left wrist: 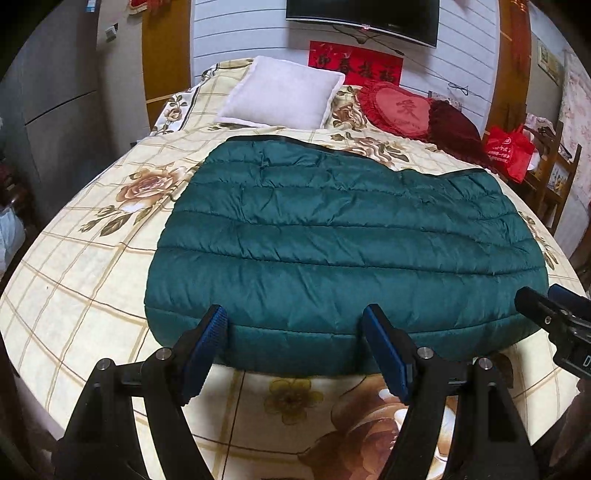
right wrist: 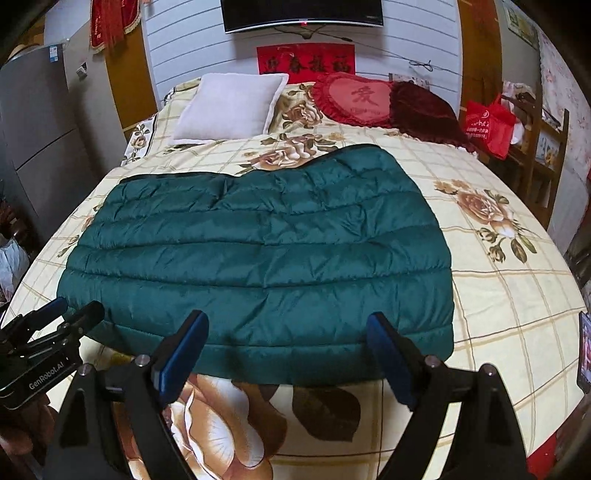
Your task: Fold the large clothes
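A dark green quilted down garment (left wrist: pixel 332 240) lies flat and folded into a wide rectangle on the floral bedspread (left wrist: pixel 85 295); it also shows in the right wrist view (right wrist: pixel 258 258). My left gripper (left wrist: pixel 295 314) is open and empty, hovering over the garment's near edge toward its left part. My right gripper (right wrist: pixel 286 321) is open and empty over the near edge toward its right part. The right gripper also shows at the right edge of the left wrist view (left wrist: pixel 554 306). The left gripper shows at the left of the right wrist view (right wrist: pixel 70 314).
A white pillow (left wrist: pixel 280 94), a red heart cushion (left wrist: pixel 399 107) and a dark red cushion (left wrist: pixel 454 129) lie at the bed's head. A red bag (left wrist: pixel 508 151) and wooden shelf (left wrist: pixel 554 162) stand to the right. A grey cabinet (left wrist: pixel 55 110) stands left. A TV (left wrist: pixel 362 18) hangs on the wall.
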The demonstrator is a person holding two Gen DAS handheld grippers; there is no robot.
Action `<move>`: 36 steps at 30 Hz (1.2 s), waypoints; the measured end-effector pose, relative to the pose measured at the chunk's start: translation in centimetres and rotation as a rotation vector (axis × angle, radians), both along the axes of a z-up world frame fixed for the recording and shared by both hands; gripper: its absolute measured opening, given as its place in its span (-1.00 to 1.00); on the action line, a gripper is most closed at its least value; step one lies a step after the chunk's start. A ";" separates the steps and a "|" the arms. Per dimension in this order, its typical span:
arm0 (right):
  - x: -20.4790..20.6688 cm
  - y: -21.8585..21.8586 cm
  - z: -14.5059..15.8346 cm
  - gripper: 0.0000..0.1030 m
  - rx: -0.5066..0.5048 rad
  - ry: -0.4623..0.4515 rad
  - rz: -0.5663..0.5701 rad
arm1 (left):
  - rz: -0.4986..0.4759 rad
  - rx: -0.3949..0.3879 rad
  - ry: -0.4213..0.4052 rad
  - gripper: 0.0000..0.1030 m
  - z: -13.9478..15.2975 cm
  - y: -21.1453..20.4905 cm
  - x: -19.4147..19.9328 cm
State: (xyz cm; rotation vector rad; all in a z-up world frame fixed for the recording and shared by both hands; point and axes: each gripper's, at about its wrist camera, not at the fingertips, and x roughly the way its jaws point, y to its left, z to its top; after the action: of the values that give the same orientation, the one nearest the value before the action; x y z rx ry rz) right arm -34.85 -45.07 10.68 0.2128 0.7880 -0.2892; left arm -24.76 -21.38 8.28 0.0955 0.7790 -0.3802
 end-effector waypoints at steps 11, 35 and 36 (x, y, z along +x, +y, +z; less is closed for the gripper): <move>0.1 0.7 -0.4 0.75 -0.011 0.007 0.009 | -0.001 0.032 -0.023 0.54 0.0 0.0 -0.7; -0.4 1.3 -0.7 0.75 -0.010 0.004 0.022 | 0.024 0.048 -0.045 0.54 0.4 0.5 -1.2; -0.5 1.3 -0.7 0.75 -0.012 0.005 0.022 | 0.023 0.047 -0.044 0.54 0.4 0.5 -1.2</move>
State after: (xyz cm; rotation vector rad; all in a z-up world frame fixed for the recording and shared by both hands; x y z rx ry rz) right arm -35.31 -43.73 10.02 0.1922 0.7925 -0.2734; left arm -26.00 -20.87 8.71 0.1381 0.7455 -0.3375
